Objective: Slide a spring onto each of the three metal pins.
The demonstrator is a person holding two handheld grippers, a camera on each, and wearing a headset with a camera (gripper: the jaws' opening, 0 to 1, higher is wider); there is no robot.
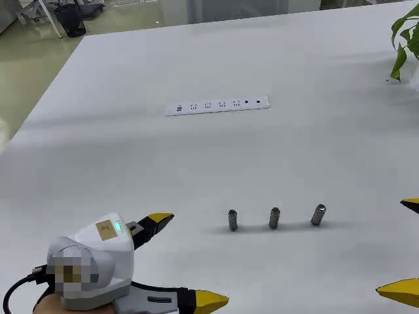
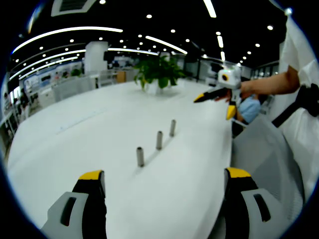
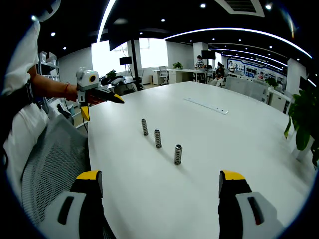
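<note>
Left claw (image 1: 186, 260) gaping by table (image 1: 196, 157) edge, right claw (image 1: 402, 247) gaping too, three spring-wrapped pins (image 1: 274, 218) between, well apart

a white power strip (image 1: 217, 104) lies on the table (image 1: 118, 163), leafy plant (image 1: 406, 39) at its edge.

The left gripper (image 1: 186, 260), at 7 o'clock in the head view, has a rounded white and grey shell with a tan square sticker (image 1: 106, 229) on top and a small green light (image 1: 118, 227) beside it. A black cable (image 1: 16, 288) loops out of its rear end at 8 o'clock. Its jaws are black, tipped in yellow; in the left gripper view they have grey bases, each with a dark slot. The right gripper (image 1: 391, 246), at 4 o'clock, has the same yellow tips, and its own view shows the same grey, slotted bases. The person wears a white short-sleeved top (image 3: 24, 57), seen at 10 o'clock in the right gripper view, with a black strap (image 2: 303, 98) over it.
</note>
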